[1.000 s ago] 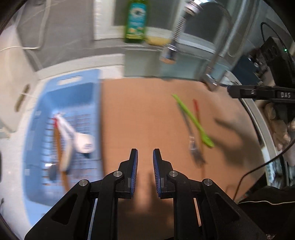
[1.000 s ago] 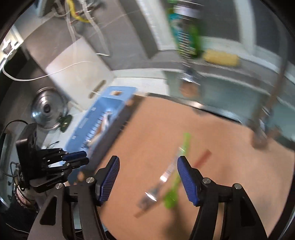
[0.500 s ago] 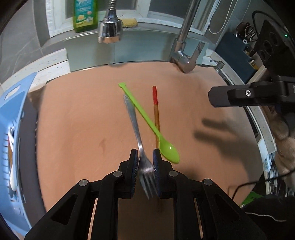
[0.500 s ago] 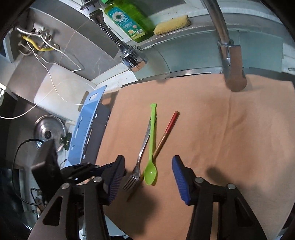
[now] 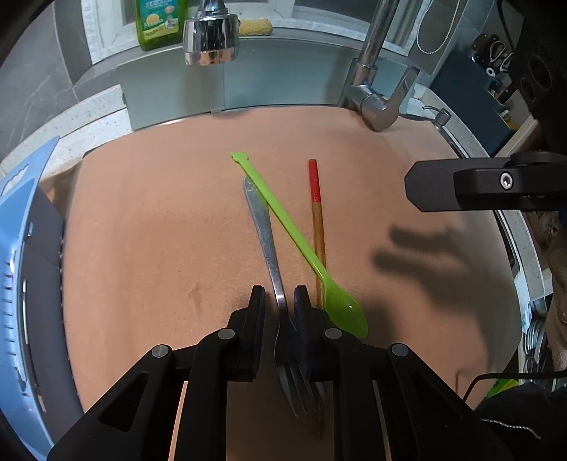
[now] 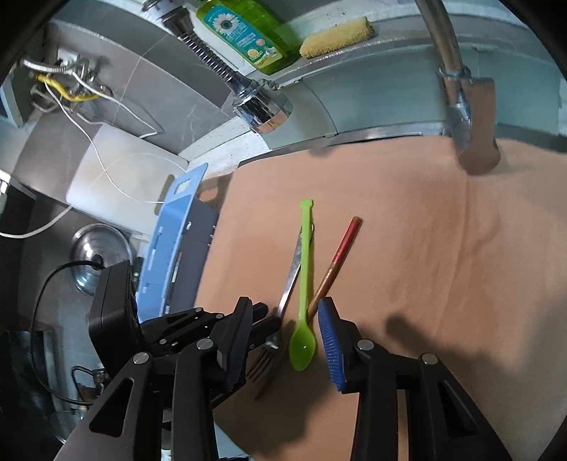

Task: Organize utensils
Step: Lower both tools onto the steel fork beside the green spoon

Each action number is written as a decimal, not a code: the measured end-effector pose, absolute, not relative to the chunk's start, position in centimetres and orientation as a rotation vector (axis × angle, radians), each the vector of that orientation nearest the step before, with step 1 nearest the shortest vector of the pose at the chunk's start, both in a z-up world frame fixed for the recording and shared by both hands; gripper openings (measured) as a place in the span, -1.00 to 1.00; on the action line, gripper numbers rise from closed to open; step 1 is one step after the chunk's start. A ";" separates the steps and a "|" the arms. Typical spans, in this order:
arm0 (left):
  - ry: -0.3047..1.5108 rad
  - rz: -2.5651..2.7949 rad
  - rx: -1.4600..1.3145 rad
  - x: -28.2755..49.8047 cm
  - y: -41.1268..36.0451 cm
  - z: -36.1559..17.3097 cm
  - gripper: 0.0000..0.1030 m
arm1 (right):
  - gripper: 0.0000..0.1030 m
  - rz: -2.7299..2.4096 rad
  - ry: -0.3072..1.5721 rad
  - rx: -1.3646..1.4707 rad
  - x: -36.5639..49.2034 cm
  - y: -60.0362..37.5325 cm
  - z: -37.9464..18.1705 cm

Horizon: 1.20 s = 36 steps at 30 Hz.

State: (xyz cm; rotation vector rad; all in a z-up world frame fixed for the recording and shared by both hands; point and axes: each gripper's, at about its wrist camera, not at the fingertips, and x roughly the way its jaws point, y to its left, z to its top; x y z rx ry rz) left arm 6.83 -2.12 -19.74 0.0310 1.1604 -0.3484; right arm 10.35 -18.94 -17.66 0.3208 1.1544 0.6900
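Note:
A metal fork [image 5: 269,244], a green plastic spoon [image 5: 301,248] and a red-tipped wooden chopstick [image 5: 317,220] lie together on the brown mat [image 5: 149,220]. My left gripper [image 5: 279,301] is low over the mat, its jaws slightly apart on either side of the fork's neck, not clamped. My right gripper [image 6: 288,321] is open wide above the spoon's bowl [image 6: 302,345], with the fork [image 6: 292,269] and chopstick [image 6: 335,262] between its fingers. The left gripper's body [image 6: 198,329] shows at the fork in the right wrist view.
A blue utensil basket [image 5: 21,269] stands left of the mat, also in the right wrist view [image 6: 170,241]. A faucet [image 5: 375,88] and spray head [image 5: 211,33] hang over the back edge. A soap bottle [image 6: 244,30] and sponge [image 6: 336,35] sit on the ledge.
My left gripper swung from the blue basket to the fork and came down around its neck. My right gripper moved closer, over the green spoon.

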 end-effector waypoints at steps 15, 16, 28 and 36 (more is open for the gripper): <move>1.173 -0.326 0.045 7.7 -2.9 -20.8 -0.71 | -0.32 0.554 0.971 0.065 8.4 -18.0 -14.0; 1.173 -0.324 0.046 7.7 -2.9 -20.8 -0.71 | -0.32 0.554 0.957 0.052 8.2 -17.9 -13.7; 1.163 -0.314 0.066 7.8 -2.9 -20.6 -0.70 | -0.32 0.570 0.927 0.035 7.9 -17.4 -12.6; 1.158 -0.289 0.046 7.7 -1.5 -20.6 -0.70 | -0.32 0.591 0.957 0.038 8.4 -16.5 -13.2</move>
